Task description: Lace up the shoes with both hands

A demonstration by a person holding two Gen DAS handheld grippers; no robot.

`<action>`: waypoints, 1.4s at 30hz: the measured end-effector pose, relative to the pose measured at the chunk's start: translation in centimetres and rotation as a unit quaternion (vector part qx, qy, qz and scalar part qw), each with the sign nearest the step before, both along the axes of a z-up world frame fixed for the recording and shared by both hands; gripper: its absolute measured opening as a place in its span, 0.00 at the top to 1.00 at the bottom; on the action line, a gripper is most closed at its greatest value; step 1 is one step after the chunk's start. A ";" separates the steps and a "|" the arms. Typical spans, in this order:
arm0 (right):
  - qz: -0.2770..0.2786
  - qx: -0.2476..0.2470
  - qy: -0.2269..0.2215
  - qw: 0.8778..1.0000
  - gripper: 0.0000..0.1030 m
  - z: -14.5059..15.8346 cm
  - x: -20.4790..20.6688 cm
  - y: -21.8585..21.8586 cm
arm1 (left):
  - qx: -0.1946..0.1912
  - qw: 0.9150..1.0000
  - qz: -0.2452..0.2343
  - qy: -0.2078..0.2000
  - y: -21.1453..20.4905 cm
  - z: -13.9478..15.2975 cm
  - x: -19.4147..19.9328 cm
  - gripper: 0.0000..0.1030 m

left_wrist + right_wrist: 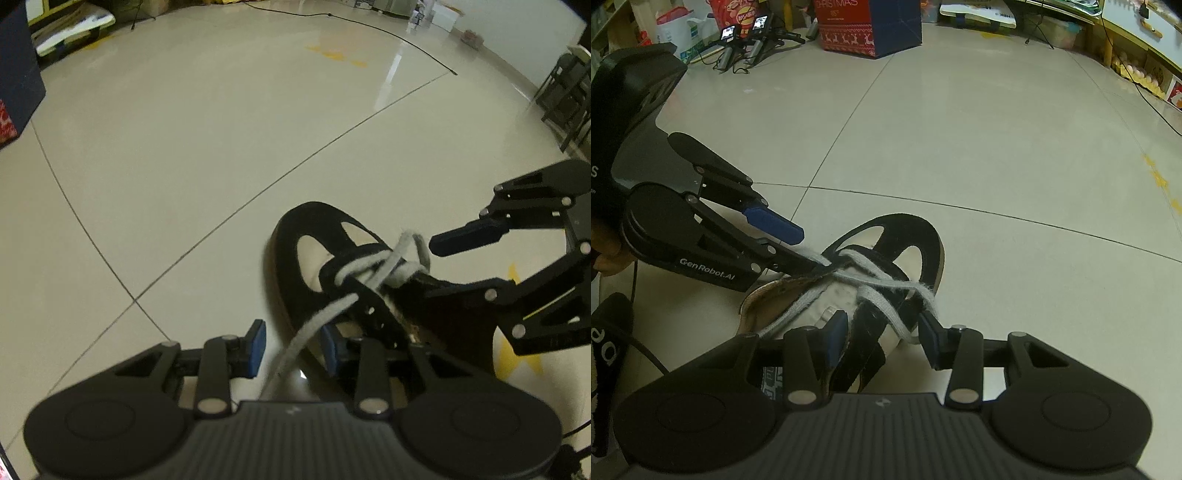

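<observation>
Right wrist: shoe (886, 280) between spread right tool (886, 339); left tool (809, 251) parted, beside lace (882, 282).

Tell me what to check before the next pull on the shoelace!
1. Shoe resting on the floor, close to both tools: ok.
2. Lace passing between the left tool's pads: ok.
3. Left tool pinching the lace: not ok, its pads stand apart from it.
4. Right tool sitting around the eyelet flap: ok.
5. Right tool actually squeezing the shoe: cannot tell.
6. Lace crossed over the front eyelets: ok.
</observation>
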State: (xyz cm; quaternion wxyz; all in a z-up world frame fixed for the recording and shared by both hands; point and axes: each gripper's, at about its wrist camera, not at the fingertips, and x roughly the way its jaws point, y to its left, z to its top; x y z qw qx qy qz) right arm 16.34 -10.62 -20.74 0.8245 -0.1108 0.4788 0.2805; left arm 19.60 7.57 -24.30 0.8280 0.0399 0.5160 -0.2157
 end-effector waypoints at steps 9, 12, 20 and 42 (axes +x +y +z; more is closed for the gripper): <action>-0.001 -0.005 0.001 1.000 0.56 -0.1 -0.1 0.3 | -0.031 0.998 0.045 0.033 0.2 -1.1 0.1 0.93; -0.014 -0.014 0.005 1.000 0.56 0.1 -0.1 0.5 | -0.036 0.997 0.062 0.037 0.2 -1.3 -0.2 0.95; -0.103 0.000 0.069 0.992 0.56 2.4 -0.2 0.6 | -0.048 0.996 0.068 0.032 0.7 -1.2 -1.5 0.92; -0.205 0.081 0.147 0.964 0.46 -3.1 0.6 -1.8 | -0.068 0.998 -0.006 0.008 2.4 -1.1 -1.1 0.41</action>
